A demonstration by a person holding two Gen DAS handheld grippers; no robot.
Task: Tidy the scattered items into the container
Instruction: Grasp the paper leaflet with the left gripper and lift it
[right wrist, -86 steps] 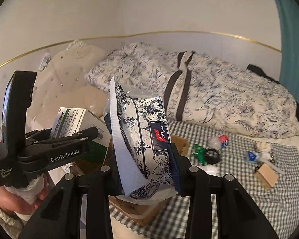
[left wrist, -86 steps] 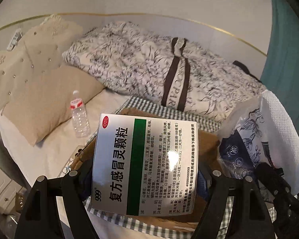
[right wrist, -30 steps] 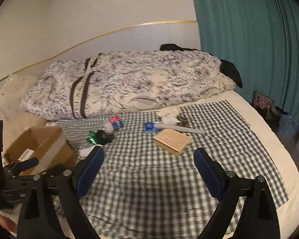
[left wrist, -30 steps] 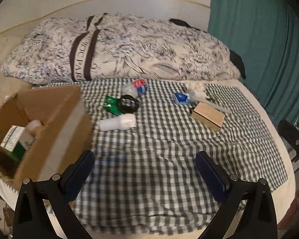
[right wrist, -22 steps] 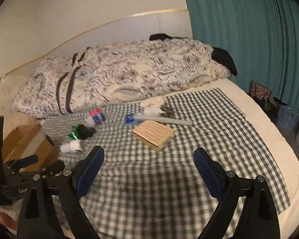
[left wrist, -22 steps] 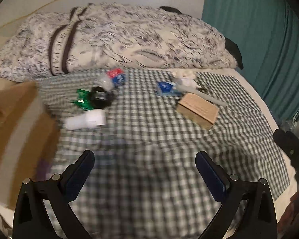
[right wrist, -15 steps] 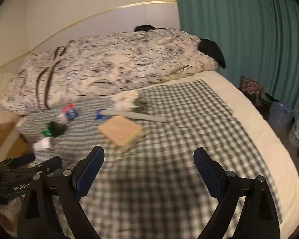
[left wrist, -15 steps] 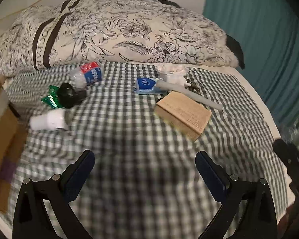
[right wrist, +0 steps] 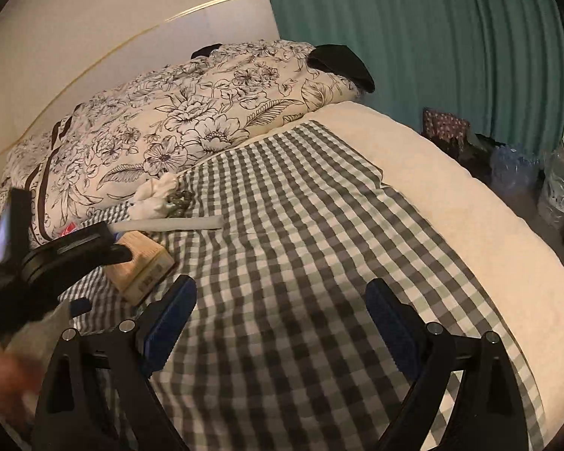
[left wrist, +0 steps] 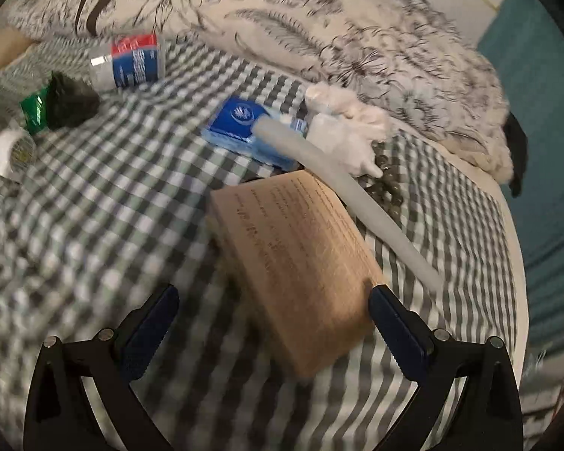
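Left tool [left wrist: 272, 329] wide open, empty, poised over one tan box [left wrist: 293, 259] lying flat on the checked cloth [left wrist: 112, 203], near centre. Rigid, likely light: grip across the short sides. Right tool [right wrist: 278, 317] wide open, empty. Beyond: one white tube [left wrist: 342, 195], one blue packet [left wrist: 240, 127], one bottle [left wrist: 131, 60].

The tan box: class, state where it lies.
In the left wrist view the tan box lies on the checked cloth, centre, beside the white tube.

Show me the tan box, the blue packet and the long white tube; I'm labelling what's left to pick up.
tan box [left wrist: 297, 259]: left wrist view, middle of its printed top face.
blue packet [left wrist: 237, 124]: left wrist view, its blue top face.
long white tube [left wrist: 353, 195]: left wrist view, mid-length.
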